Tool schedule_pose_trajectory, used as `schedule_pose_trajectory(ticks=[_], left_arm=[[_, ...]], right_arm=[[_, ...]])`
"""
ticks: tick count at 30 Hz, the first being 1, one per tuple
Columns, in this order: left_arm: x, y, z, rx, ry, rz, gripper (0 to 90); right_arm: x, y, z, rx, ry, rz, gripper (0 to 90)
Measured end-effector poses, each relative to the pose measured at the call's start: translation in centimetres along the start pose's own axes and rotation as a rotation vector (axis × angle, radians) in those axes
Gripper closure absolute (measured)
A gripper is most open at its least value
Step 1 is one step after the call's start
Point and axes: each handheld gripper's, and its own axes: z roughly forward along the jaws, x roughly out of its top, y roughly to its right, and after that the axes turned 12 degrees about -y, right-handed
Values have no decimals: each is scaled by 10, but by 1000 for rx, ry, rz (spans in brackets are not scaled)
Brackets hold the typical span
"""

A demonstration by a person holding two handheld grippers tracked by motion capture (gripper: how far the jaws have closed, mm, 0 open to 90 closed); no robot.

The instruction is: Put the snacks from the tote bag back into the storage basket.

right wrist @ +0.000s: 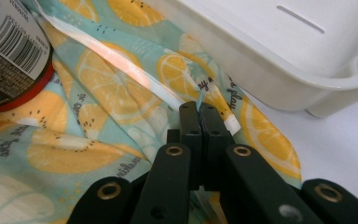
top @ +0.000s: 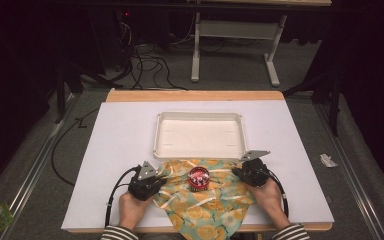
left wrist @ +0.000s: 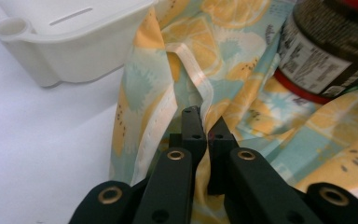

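A lemon-print cloth (top: 207, 200) lies on the white table top, just in front of a white tray (top: 198, 134). A dark jar with a red lid (top: 198, 178) stands on the cloth's middle. My left gripper (top: 156, 181) is shut on the cloth's left edge; in the left gripper view a fold of the cloth (left wrist: 177, 70) is pinched between the jaws (left wrist: 206, 122), with the jar (left wrist: 324, 56) at upper right. My right gripper (top: 240, 172) is shut on the cloth's right edge; in the right gripper view its jaws (right wrist: 199, 108) clamp the hem of the cloth (right wrist: 121, 70), beside the tray (right wrist: 279, 51).
The tray stands empty behind the cloth, its front rim close to both grippers. The white table top (top: 120, 140) has bare room on the left and right. Behind the table are cables and a desk frame (top: 235, 30) on the floor.
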Motion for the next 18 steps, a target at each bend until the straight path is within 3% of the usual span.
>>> schedule_pose_trajectory(ticks=[5, 10, 18], left_arm=[[-2, -1, -2, 10, 26, -18, 881], [-3, 1, -4, 6, 43, 12, 771], [-5, 6, -5, 38, 68, 35, 651]], right_arm=[[-2, -4, -1, -19, 15, 1, 884], [-5, -10, -15, -24, 100, -8, 727], [-4, -20, -34, -9, 188, -39, 595]])
